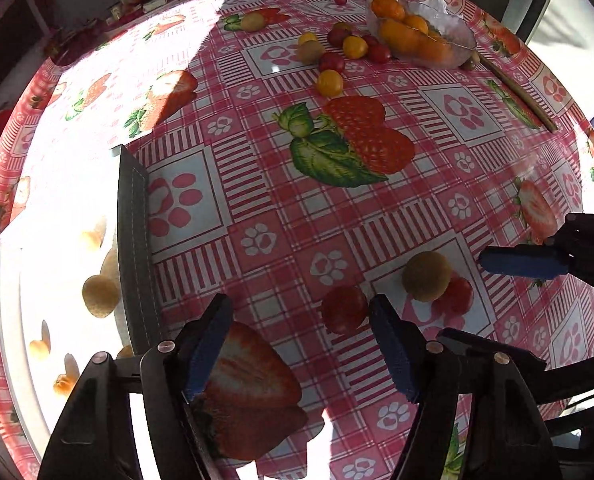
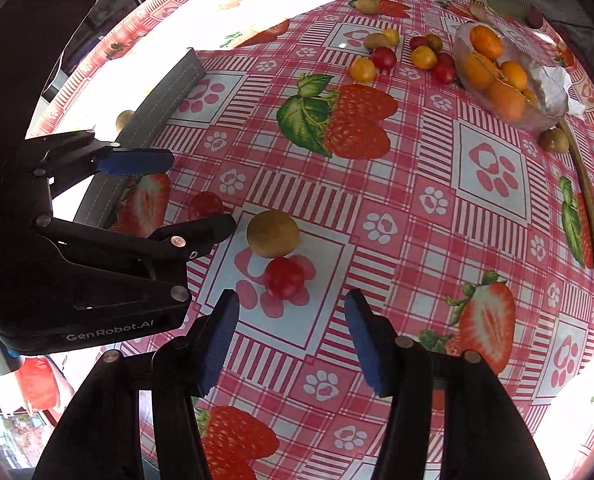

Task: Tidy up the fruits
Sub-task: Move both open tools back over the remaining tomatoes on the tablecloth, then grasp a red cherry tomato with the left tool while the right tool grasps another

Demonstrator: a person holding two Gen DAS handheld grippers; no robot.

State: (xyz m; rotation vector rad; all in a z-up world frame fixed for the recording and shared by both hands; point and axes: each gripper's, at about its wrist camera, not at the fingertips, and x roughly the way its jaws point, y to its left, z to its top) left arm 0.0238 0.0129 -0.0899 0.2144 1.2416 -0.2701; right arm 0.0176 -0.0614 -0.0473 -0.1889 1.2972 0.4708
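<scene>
Left wrist view: left gripper (image 1: 301, 344) low over the bench (image 1: 281, 216), jaws wide apart, nothing between them but cloth. Red tomato (image 1: 344, 309) just ahead, touching or nearly touching the inner face of the right-hand pad (image 1: 395, 354). Green round fruit (image 1: 427, 276) a little further right, with a second tomato (image 1: 459, 294) tucked against its right side. One blue finger of the right gripper (image 1: 523, 262) poking in from the right edge, near that pair; its other finger not visible here. Dark tray wall (image 1: 134, 248) upright on the left, pale fruit (image 1: 100, 295) beyond it in glare. Far off, glass bowl (image 1: 425, 32) of oranges, loose cluster of small fruit (image 1: 333, 54) beside it, long stick (image 1: 517, 90) to its right.

Right wrist view: right gripper (image 2: 293, 340) also spread apart and empty, hovering above the bench (image 2: 417, 208). Second tomato (image 2: 284, 278) just beyond the fingertips, roughly centred between them, touching the green round fruit (image 2: 273, 234) behind it. Left gripper (image 2: 185, 192) reaching in from the left, open; red tomato (image 2: 206, 205) partly hidden between its fingers. Tray wall (image 2: 157, 100) behind. Bowl (image 2: 509, 76) at upper right, loose fruit (image 2: 401, 56) scattered to its left, stick (image 2: 585, 200) along the right edge.
</scene>
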